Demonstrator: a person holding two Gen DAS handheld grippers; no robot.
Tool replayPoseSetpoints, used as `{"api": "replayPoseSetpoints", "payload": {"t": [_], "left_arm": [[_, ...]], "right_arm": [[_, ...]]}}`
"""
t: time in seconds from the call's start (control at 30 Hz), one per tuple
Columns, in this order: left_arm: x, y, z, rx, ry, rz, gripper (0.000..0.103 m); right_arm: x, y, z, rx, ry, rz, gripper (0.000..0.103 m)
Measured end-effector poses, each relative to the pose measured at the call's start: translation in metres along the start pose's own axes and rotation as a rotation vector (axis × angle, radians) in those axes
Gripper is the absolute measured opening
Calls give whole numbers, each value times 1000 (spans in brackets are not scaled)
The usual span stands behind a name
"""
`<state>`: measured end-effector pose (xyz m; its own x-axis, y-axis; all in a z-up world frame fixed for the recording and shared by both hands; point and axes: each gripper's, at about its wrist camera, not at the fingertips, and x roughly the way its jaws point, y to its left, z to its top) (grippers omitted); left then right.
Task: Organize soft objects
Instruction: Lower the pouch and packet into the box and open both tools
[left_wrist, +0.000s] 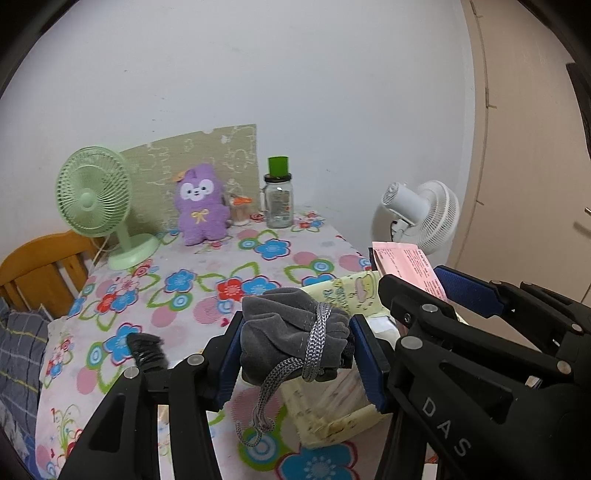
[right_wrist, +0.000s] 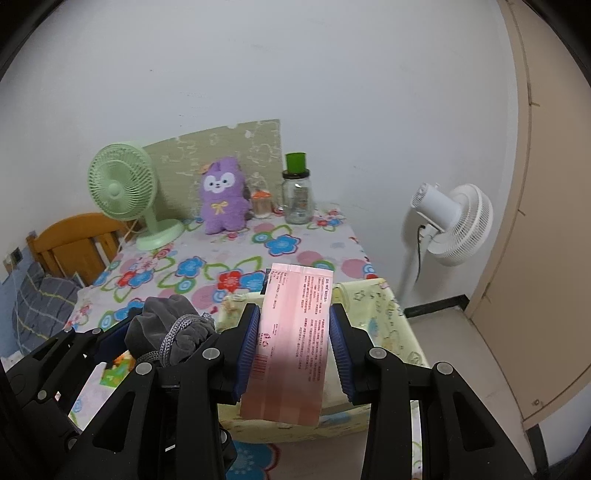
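Left tool (left_wrist: 295, 354) pinches gray pouch (left_wrist: 291, 332); right tool (right_wrist: 293, 350) pinches pink packet (right_wrist: 291, 343) lengthwise, pointing away.

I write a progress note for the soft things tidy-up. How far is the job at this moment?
Nothing visibly sits in the yellow box yet, though its inside is partly hidden. In hand: the left hand-held gripper grips a grey pouch, and the right hand-held gripper grips a pink packet, both above the box. Left: dropping both in; the purple plush toy sits by the wall.
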<state>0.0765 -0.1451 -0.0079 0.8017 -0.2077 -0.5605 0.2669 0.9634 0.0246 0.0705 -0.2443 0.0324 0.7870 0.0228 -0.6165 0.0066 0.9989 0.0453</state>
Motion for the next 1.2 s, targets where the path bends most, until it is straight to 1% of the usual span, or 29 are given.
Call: {"api": "replayPoseSetpoints", "payload": {"t": [0.4, 0.77, 0.8, 0.93, 1.03, 1.2], "left_arm": [[43, -26, 8, 47, 52, -65, 57], [78, -40, 8, 68, 125, -106, 59], [79, -41, 8, 72, 131, -107, 61], [85, -44, 9, 88, 139, -114, 77], [86, -45, 9, 94, 146, -116, 82], [89, -42, 9, 89, 160, -109, 84]], "right_arm": [[32, -37, 1, 49, 53, -53, 41], [61, -58, -3, 75, 109, -70, 41], [63, -59, -3, 76, 114, -71, 41], [69, -63, -5, 83, 125, -73, 41], [74, -65, -5, 87, 134, -72, 41], [81, -63, -4, 88, 139, -53, 43]]}}
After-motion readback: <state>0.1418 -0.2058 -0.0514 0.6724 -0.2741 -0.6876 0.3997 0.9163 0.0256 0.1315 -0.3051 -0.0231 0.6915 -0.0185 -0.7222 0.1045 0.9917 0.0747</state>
